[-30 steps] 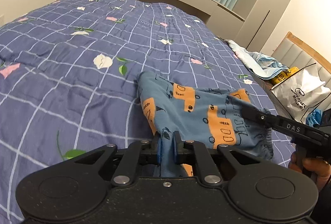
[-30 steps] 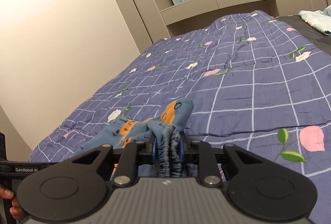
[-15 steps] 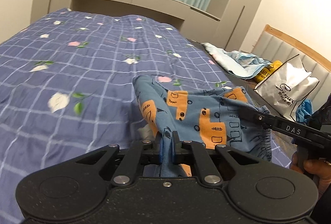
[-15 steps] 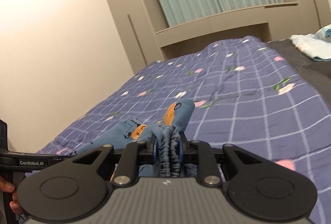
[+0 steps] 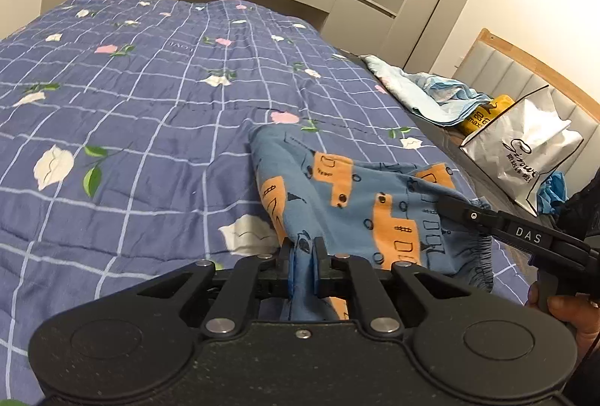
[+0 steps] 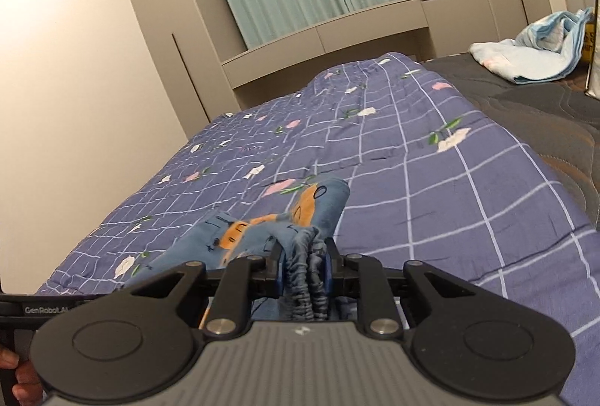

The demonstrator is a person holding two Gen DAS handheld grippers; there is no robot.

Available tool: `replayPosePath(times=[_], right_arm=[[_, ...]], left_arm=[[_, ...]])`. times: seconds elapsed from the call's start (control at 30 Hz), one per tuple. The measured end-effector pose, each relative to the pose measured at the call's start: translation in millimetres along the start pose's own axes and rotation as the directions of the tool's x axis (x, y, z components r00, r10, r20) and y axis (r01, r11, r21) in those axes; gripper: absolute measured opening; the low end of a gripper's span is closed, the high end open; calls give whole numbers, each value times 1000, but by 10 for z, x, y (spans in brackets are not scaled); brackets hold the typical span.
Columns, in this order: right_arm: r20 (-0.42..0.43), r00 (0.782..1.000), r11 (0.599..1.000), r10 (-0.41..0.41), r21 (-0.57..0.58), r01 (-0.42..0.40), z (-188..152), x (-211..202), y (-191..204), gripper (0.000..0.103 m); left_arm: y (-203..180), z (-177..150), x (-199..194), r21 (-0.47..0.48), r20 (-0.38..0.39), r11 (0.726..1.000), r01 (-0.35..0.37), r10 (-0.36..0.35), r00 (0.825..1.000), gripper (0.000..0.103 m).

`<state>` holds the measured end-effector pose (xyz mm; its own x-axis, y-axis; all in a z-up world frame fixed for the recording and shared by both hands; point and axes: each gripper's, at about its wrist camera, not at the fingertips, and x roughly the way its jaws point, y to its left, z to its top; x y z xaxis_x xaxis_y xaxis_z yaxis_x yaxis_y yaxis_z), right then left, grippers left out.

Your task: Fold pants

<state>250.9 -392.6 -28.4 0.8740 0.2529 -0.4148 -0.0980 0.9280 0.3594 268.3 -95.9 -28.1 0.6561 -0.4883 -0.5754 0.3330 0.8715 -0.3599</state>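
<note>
While both ends of the garment hang pinched above the bed, the risks sit mostly in the grips themselves. Farthest left lies the quilt [image 5: 123,128], blue-checked with flowers, bare and flat enough to take a fold. Next comes the left claw [image 5: 303,265], clenched on a thin edge of the pants [image 5: 348,203]; only a narrow single layer shows between its blue pads [image 5: 293,271], so a sideways tug could, I judge, slide the cloth free and drop that corner. The pants, blue with orange vehicle prints, stretch slackly between the two tools, their far end drooping to touch the quilt. Further right, the right claw [image 6: 303,269] is clenched on the bunched elastic waistband [image 6: 305,278]; that thick gather looks secure, but bunched elastic may spring back unevenly when released, leaving a crooked edge. Because the cloth sags in the middle, laying it down now would likely trap wrinkles or fold one leg under the other. At the far right, a heap of pale blue laundry [image 5: 431,90] and a white paper bag [image 5: 525,151] sit beyond the bed's edge, well apart from the work.
</note>
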Motion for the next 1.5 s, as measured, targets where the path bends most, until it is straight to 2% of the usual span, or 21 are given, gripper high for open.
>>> replayPosePath(times=[0.3, 0.43, 0.53, 0.67, 0.8, 0.97, 1.17, 1.5], right_arm=[[-20, 999, 999, -42, 0, 42, -31, 61, -32, 28], [-29, 997, 998, -66, -7, 66, -49, 68, -27, 38], [-31, 997, 998, -69, -2, 69, -69, 49, -34, 44], [-22, 996, 996, -84, 2, 84, -89, -41, -29, 67], [-9, 996, 996, -90, 0, 90, -110, -175, 1, 82], [8, 996, 996, -91, -23, 91, -139, -382, 99, 99], [51, 994, 989, -98, -104, 103, -212, -717, 350, 103], [132, 983, 972, -128, -178, 151, -401, -1255, 764, 103]], left_arm=[[-13, -13, 6, 2, -18, 1000, -21, 21, 1000, 18], [-10, -17, 9, -3, -24, 1000, -26, 26, 999, 23], [-26, -9, -10, -11, -26, 1000, -23, 23, 999, 34], [-68, 4, -105, -11, -3, 999, -30, 30, 1000, 57], [-118, 3, -262, -6, 30, 999, -53, 53, 998, 82], [-165, -3, -493, 5, 68, 996, -86, 85, 994, 102], [-235, -86, -760, 24, 91, 989, -143, 140, 986, 102], [-326, -369, -1270, 36, 163, 983, -180, 172, 971, 102]])
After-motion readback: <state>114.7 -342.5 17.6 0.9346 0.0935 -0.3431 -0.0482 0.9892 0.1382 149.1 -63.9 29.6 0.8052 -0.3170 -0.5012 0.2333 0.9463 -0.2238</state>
